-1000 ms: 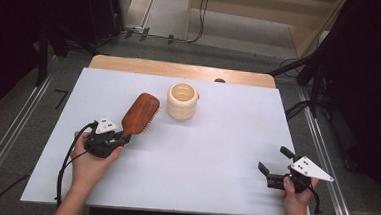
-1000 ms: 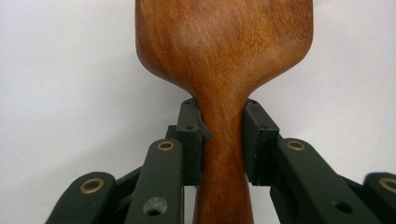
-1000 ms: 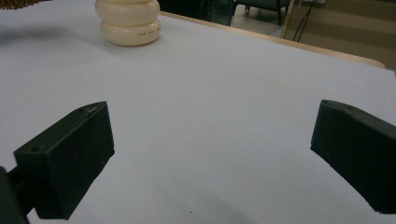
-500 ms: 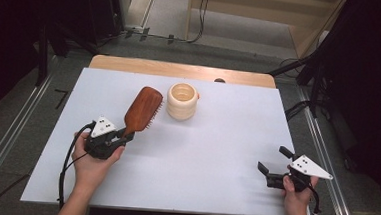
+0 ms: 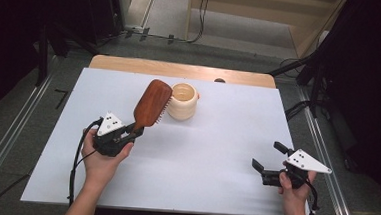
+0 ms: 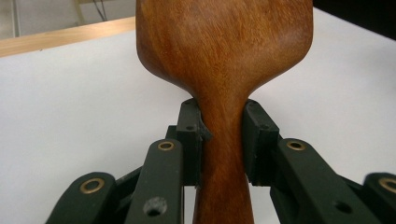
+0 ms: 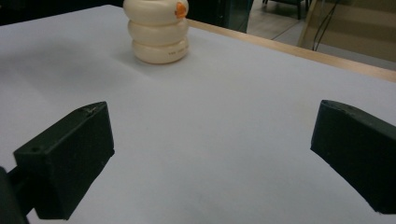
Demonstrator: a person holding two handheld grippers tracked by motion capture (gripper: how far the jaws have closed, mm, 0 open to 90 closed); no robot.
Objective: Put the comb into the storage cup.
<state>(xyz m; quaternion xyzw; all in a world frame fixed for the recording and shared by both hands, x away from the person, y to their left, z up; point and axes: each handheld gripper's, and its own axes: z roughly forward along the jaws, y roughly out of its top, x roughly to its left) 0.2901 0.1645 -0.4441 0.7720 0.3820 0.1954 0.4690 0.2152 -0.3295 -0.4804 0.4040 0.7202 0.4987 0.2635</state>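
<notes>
Wooden hairbrush (image 5: 152,104) is off the white table (image 5: 216,139), tilted up, head right beside the cream ribbed cup (image 5: 183,101), bristles facing it (contact between them: can't tell). Left gripper (image 5: 133,132) is clamped on the brush handle, pads pinching the narrow neck just below the head. Right gripper (image 5: 267,157) sits well apart near the table's right edge, jaws spread wide with nothing between them, aimed at the cup across bare tabletop.
</notes>
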